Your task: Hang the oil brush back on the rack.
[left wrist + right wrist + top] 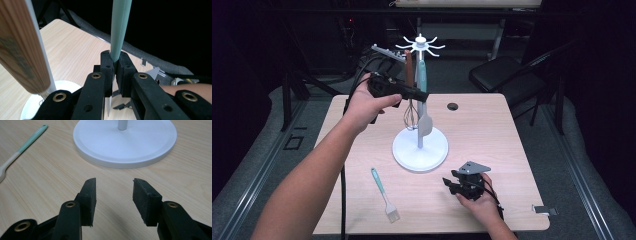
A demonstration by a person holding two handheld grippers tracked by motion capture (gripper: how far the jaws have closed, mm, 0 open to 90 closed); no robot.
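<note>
The right gripper [451, 183] rests low on the near side of the table [492, 125], its jaws standing well apart with nothing between them, pointed toward the round white base of the utensil stand [420, 150]. To its left a mint-handled brush [385, 195] lies flat on the wood, apart from everything else. Up at the stand's pole, the left gripper [424, 95] is clamped tight on the mint-green handle of the spatula [120, 30], which hangs beneath the stand's white spoked hook ring [420, 46] with its pale blade reaching down toward the base. A whisk [410, 112] with a brown wooden handle hangs just beside the spatula, close against the pole. The work in hand looks like getting the spatula's top hole onto, or off, one of the hooks, and the frames are too small to tell whether it is seated. The grip sits well down the tapered handle, so the smooth handle could slide or pivot between the pads if the hand tilts. The whisk hangs so near that a sideways swing of the spatula could knock it and set it swaying or lift it from its hook. A hard pull on a caught hook could also tip the light stand, since the right gripper is not steadying the base.
</note>
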